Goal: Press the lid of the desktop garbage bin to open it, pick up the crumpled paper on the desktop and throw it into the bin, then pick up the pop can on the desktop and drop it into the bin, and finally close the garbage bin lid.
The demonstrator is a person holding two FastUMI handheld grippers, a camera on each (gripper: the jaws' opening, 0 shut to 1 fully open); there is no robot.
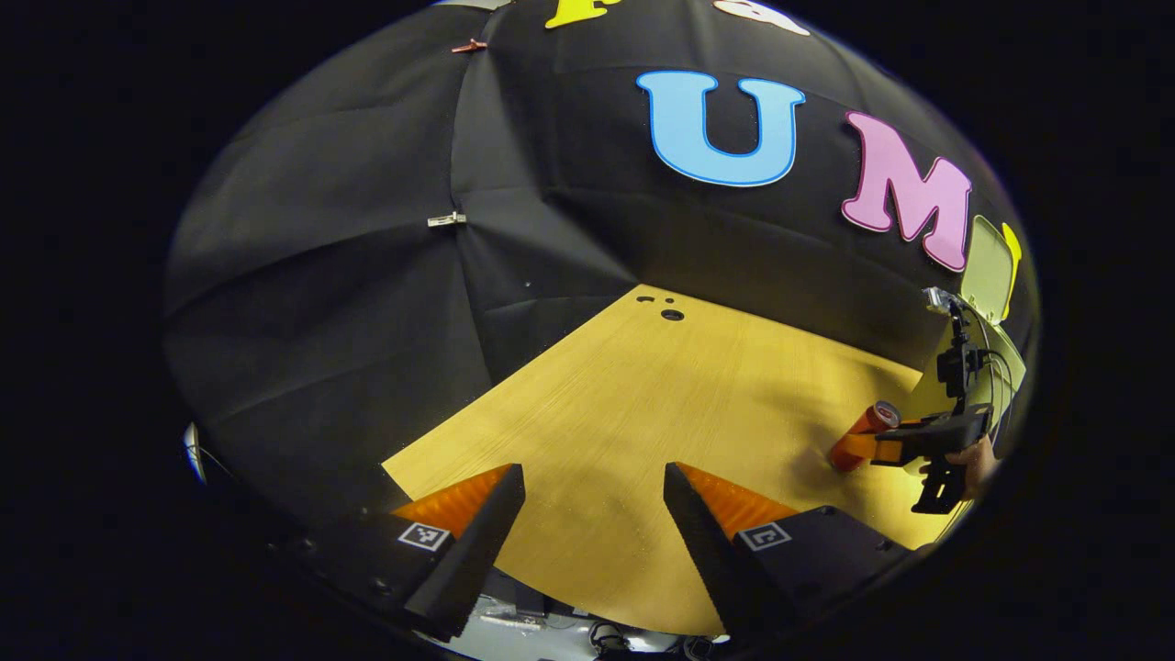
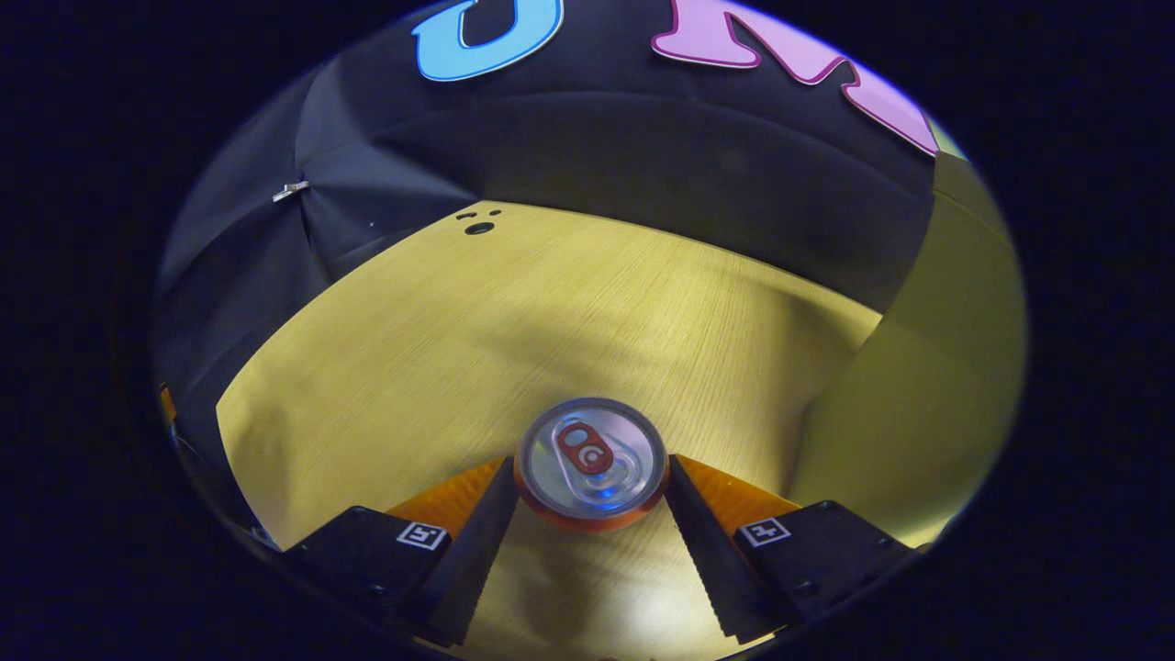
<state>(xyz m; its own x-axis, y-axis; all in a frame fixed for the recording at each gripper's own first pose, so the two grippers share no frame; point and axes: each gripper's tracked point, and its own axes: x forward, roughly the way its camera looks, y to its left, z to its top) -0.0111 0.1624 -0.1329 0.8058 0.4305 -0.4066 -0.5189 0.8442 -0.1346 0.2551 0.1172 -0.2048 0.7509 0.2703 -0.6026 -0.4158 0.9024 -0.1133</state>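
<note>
We are at the can step: the right gripper (image 2: 589,487) has the pop can (image 2: 589,462) between its two fingers, one on each side of the can just below the rim, and both look to be pressing on it. In the left gripper view the same can (image 1: 861,436) shows far off, tilted, with its base at or just above the desk (image 1: 643,395); we cannot tell whether it has left the wood. The bin (image 2: 927,367) stands just to the right of the can, and its lid (image 1: 990,268) is up against the booth wall, so the opening should be free. No crumpled paper lies on the desk that we can see, so we judge it is already in the bin.

To do this well, we should keep the squeeze firm but not crushing, since a thin can wall dents and can slip. We lift straight up first, high enough to clear the bin's near wall, then carry the can over the mouth and spread the fingers only once it hangs fully above the opening. A tilted can may catch the rim, so we should level it or lead with its base.

Our left gripper (image 1: 592,514) hangs over bare desk with its fingers wide apart and nothing between them, well apart from the can. It is free for the lid afterwards.
</note>
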